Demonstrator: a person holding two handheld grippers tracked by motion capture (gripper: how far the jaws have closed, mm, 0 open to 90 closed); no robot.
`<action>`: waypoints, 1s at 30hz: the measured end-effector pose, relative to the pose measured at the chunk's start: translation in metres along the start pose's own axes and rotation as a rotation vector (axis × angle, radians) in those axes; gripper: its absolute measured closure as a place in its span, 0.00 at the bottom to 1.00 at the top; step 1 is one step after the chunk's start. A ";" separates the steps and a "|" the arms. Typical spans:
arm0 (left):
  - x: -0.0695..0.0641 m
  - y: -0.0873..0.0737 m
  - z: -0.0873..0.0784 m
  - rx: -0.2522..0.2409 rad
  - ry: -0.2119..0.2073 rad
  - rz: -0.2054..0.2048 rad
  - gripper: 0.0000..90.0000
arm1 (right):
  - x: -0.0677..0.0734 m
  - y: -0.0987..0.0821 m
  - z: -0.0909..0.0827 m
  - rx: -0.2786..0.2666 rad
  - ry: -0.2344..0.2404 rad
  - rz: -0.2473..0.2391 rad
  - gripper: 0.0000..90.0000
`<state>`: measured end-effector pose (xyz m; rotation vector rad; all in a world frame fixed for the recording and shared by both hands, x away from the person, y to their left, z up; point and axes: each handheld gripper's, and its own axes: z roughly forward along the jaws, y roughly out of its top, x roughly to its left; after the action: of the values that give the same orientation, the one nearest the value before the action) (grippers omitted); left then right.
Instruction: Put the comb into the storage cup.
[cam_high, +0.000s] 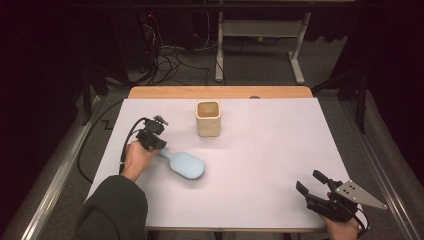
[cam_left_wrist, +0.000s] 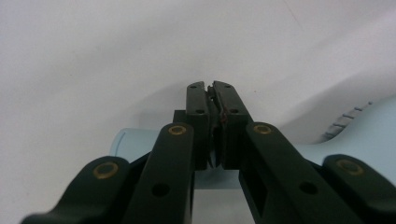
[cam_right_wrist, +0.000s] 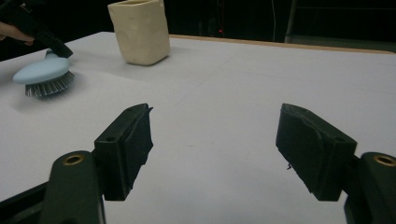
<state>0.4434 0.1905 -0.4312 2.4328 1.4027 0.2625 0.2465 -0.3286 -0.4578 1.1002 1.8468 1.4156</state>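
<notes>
Already the left tongs (cam_high: 156, 144) are clamped on the brush (cam_high: 186, 165) handle, its long axis running away toward the idle, gaping right tongs (cam_high: 311, 183), cup (cam_high: 208, 118) beyond.

brush (cam_high: 186, 164): light blue | cup (cam_high: 208, 118): cream | table (cam_high: 280, 150): white

Black tongs (cam_high: 161, 146), brass rivets; dark green sleeve (cam_high: 117, 207); grey 3-cornered plate (cam_high: 359, 195)
</notes>
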 end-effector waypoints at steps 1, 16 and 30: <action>0.000 0.000 0.000 0.000 0.000 0.000 0.95 | 0.000 0.000 0.000 0.001 0.000 0.001 0.30; -0.002 -0.005 0.000 0.027 0.003 0.025 0.97 | 0.000 0.000 0.000 0.000 0.003 -0.004 0.31; -0.005 -0.022 0.001 0.044 -0.038 0.019 0.98 | 0.001 0.000 0.000 -0.001 0.000 -0.009 0.31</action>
<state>0.4234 0.1958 -0.4402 2.4741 1.3838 0.1911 0.2458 -0.3277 -0.4576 1.0898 1.8494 1.4111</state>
